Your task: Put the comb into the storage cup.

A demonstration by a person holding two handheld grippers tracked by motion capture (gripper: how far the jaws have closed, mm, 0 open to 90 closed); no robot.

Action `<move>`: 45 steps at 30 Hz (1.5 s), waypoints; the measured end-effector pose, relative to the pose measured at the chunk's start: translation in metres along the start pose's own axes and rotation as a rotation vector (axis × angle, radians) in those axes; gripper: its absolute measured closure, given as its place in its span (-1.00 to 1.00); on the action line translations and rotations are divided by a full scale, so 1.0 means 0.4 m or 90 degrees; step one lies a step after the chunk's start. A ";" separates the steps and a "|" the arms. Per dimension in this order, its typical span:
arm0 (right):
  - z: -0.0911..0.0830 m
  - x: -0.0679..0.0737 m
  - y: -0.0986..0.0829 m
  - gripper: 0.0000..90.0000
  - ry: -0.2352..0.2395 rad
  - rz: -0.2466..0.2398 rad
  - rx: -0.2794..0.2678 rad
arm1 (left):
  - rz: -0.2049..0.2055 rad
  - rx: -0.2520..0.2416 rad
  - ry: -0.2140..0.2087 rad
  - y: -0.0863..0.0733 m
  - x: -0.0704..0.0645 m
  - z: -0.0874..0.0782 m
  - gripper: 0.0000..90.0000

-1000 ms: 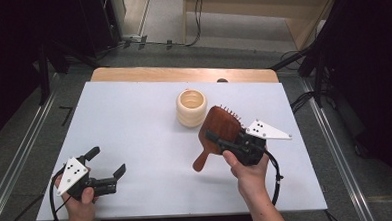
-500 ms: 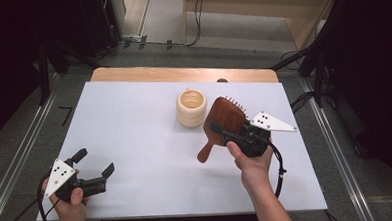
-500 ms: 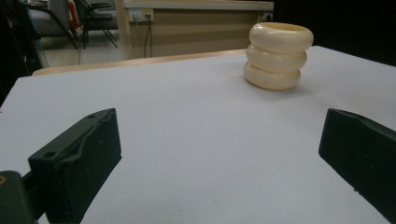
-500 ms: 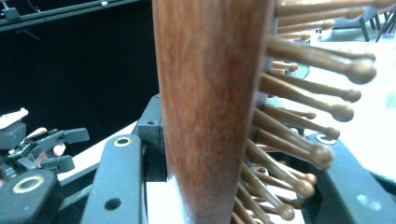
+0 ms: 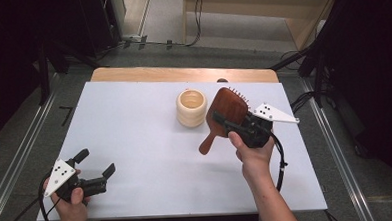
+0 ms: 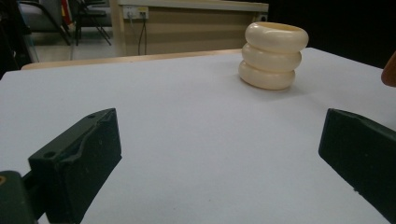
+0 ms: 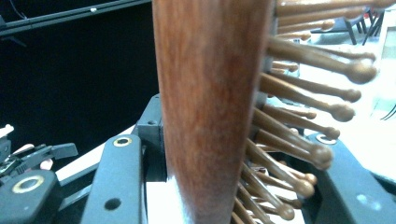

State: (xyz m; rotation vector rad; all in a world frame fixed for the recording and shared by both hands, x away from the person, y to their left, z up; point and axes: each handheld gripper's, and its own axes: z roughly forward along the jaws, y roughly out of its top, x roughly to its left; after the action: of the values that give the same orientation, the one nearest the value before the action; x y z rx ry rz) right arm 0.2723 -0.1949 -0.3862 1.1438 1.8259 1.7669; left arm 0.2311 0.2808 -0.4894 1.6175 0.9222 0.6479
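Observation:
A dark wooden hairbrush (image 5: 226, 108) hangs tilted above the table, just right of a cream ribbed cup (image 5: 191, 107), with its handle pointing down-left. My right gripper (image 5: 233, 127) is shut on the brush's head. In the right gripper view the brush (image 7: 210, 102) stands upright between the jaws of my right gripper (image 7: 233, 186), its wooden bristles (image 7: 303, 116) pointing right. My left gripper (image 5: 96, 162) rests open near the front left of the table, holding nothing. In the left gripper view the left gripper (image 6: 219, 154) has wide-apart jaws that frame the cup (image 6: 273, 56) far ahead.
The white table sheet (image 5: 134, 123) lies over a wooden tabletop whose far edge (image 5: 182, 73) shows. Metal rails (image 5: 16, 163) run along both sides. Cables cross the floor (image 5: 155, 22) behind the table.
My right gripper has carried the brush up and slightly farther away, beside the cup. My left gripper has drifted a little toward the table's left front corner, still open.

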 end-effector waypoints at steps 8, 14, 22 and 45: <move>0.012 -0.011 0.011 0.12 -0.004 0.002 -0.001 | -0.011 -0.003 -0.004 -0.001 0.005 -0.002 -1.00; 0.024 -0.016 0.024 0.12 -0.006 0.001 -0.003 | -0.014 -0.005 -0.005 -0.001 0.005 -0.004 -1.00; 0.041 -0.021 0.053 0.12 -0.012 -0.008 -0.011 | -0.015 -0.005 -0.006 -0.001 0.005 -0.004 -1.00; 0.089 -0.030 0.128 0.12 -0.020 -0.022 -0.025 | -0.014 -0.003 -0.013 -0.001 0.006 -0.004 -1.00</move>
State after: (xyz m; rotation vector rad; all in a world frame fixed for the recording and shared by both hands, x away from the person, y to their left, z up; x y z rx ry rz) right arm 0.3210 -0.1857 -0.3465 1.1122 1.7750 1.7471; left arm 0.2310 0.2836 -0.4896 1.6041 0.9217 0.6164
